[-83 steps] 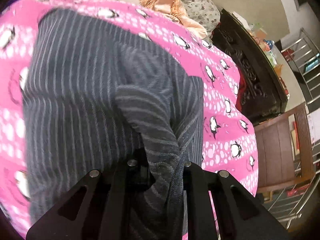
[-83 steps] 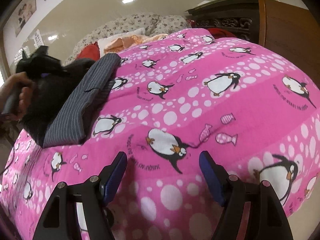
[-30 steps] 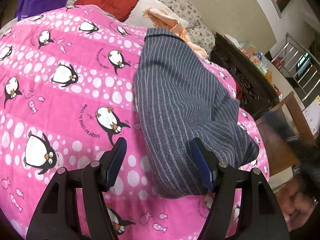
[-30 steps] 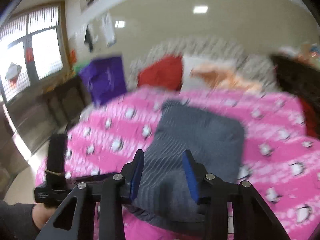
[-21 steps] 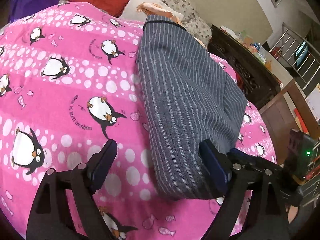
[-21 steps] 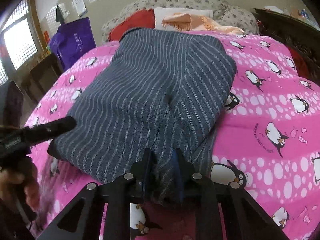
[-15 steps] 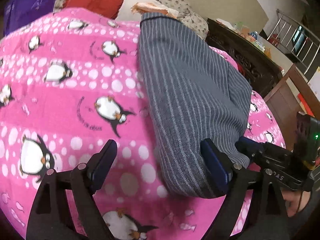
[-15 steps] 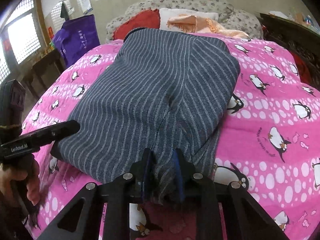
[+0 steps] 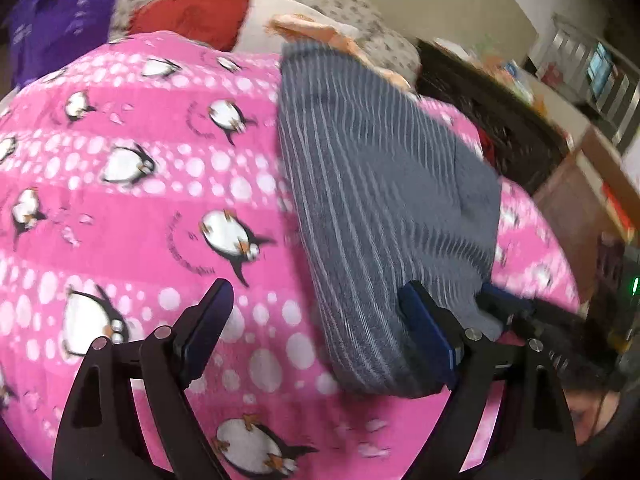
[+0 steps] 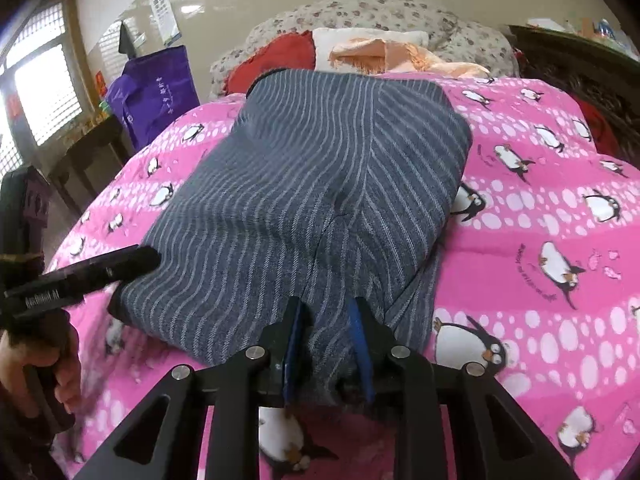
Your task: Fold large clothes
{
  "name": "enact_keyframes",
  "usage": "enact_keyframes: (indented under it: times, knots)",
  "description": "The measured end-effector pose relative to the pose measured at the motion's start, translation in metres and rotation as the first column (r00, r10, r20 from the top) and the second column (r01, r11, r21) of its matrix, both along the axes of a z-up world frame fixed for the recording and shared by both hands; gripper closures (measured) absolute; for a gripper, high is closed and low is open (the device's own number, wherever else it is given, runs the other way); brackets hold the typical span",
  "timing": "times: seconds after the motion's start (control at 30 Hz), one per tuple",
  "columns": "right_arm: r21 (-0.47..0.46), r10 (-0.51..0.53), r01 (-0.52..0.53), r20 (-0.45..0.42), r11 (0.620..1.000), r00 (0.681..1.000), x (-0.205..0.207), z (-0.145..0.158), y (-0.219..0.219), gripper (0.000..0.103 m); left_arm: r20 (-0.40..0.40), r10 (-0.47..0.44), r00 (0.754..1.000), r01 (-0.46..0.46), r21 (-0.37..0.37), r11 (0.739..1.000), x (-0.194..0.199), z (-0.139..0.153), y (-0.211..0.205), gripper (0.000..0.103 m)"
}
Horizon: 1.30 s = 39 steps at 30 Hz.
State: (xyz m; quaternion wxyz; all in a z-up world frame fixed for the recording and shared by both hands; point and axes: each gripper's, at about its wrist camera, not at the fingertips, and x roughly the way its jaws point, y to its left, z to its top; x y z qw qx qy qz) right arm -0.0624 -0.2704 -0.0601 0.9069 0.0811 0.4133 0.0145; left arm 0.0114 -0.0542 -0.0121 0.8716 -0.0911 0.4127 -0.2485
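Note:
A folded grey striped garment [image 10: 312,184] lies on the pink penguin blanket [image 10: 540,216]; it also shows in the left wrist view [image 9: 380,200]. My right gripper [image 10: 326,320] is shut on the garment's near edge, cloth bunched between its blue pads. My left gripper [image 9: 316,308] is open, jaws wide, at the garment's near left corner; its right finger [image 9: 424,328] touches the cloth edge. In the right wrist view the left gripper's finger [image 10: 104,268] lies against the garment's left corner.
Red, white and peach pillows [image 10: 352,52] lie at the bed's head. A purple bag [image 10: 152,92] stands left of the bed by a dark side table [image 10: 88,148]. A dark carved cabinet [image 9: 492,120] and a wooden chair [image 9: 588,200] stand on the right.
My left gripper let go of the garment and opened, then settled at its left corner. My right gripper swung over and shut on the garment's near edge.

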Motion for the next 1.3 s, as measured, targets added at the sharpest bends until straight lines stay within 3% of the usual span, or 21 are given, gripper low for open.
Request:
enact_keyframes:
  times: [0.07,0.13,0.23,0.33,0.43,0.57,0.63,0.67,0.73,0.87,1.0,1.1,1.17,1.2,1.23,1.3]
  knots:
    - [0.026,-0.016,0.015,0.013,1.0,1.0,0.004,0.02,-0.004,0.079,0.04,0.066,0.997,-0.063,-0.073,0.995,0.006,0.026,0.005,0.016]
    - [0.037,-0.076,0.073,0.084,0.997,0.994,0.012,0.05,-0.011,0.079,0.085,0.131,0.988,-0.121,-0.106,0.987,0.02,0.052,0.001,0.016]
    - [0.086,-0.197,0.185,0.17,0.979,0.965,0.039,0.095,-0.022,0.077,0.121,0.161,0.979,-0.15,-0.096,0.984,0.05,0.078,-0.018,0.016]
    - [0.109,-0.29,0.274,0.171,0.956,0.942,0.081,0.116,-0.026,0.07,0.156,0.194,0.969,-0.186,-0.063,0.981,0.088,0.096,-0.046,0.016]
    - [0.133,-0.372,0.357,0.113,0.924,0.921,0.121,0.103,-0.025,0.067,0.116,0.216,0.969,-0.216,-0.016,0.976,0.114,0.083,-0.067,0.016]
    - [0.053,-0.39,0.388,0.046,0.92,0.92,0.149,0.051,-0.026,0.067,0.015,0.191,0.981,-0.192,0.081,0.978,0.128,0.021,-0.083,0.016]
    - [-0.048,-0.375,0.376,0.035,0.925,0.926,0.152,0.017,-0.035,0.066,-0.104,0.211,0.972,-0.206,0.058,0.977,0.131,-0.014,-0.074,0.016]
    - [-0.048,-0.363,0.364,0.027,0.93,0.931,0.151,0.006,-0.039,0.065,-0.142,0.216,0.966,-0.216,0.017,0.976,0.132,-0.022,-0.069,0.017]
    - [-0.032,-0.333,0.334,0.043,0.942,0.942,0.145,-0.015,-0.047,0.063,-0.136,0.242,0.961,-0.247,-0.022,0.969,0.132,-0.025,-0.063,0.017]
    - [-0.03,-0.329,0.33,0.033,0.943,0.944,0.15,-0.021,-0.05,0.061,-0.134,0.248,0.96,-0.248,0.016,0.969,0.14,-0.032,-0.073,0.018]
    - [0.03,-0.323,0.323,0.021,0.946,0.946,0.15,-0.023,-0.06,0.059,-0.135,0.251,0.958,-0.252,0.013,0.968,0.138,-0.031,-0.074,0.018]
    - [0.067,-0.297,0.296,0.014,0.953,0.955,0.148,-0.019,-0.06,0.052,-0.19,0.217,0.957,-0.223,-0.011,0.975,0.14,-0.03,-0.069,0.018]
    - [0.099,-0.246,0.245,0.0,0.964,0.969,0.138,0.002,-0.071,0.052,-0.236,0.154,0.96,-0.17,-0.048,0.984,0.139,-0.013,-0.057,0.018]
    - [0.106,-0.246,0.242,0.029,0.965,0.969,0.128,0.014,-0.075,0.05,-0.206,0.144,0.968,-0.159,-0.061,0.985,0.133,-0.001,-0.047,0.018]
    - [0.113,-0.247,0.237,0.084,0.965,0.965,0.11,0.03,-0.084,0.039,-0.134,0.131,0.982,-0.139,-0.058,0.989,0.12,0.015,-0.035,0.018]
    - [0.087,-0.255,0.244,0.156,0.966,0.954,0.075,0.051,-0.099,0.026,-0.045,0.1,0.994,-0.1,-0.007,0.995,0.103,0.026,-0.021,0.016]
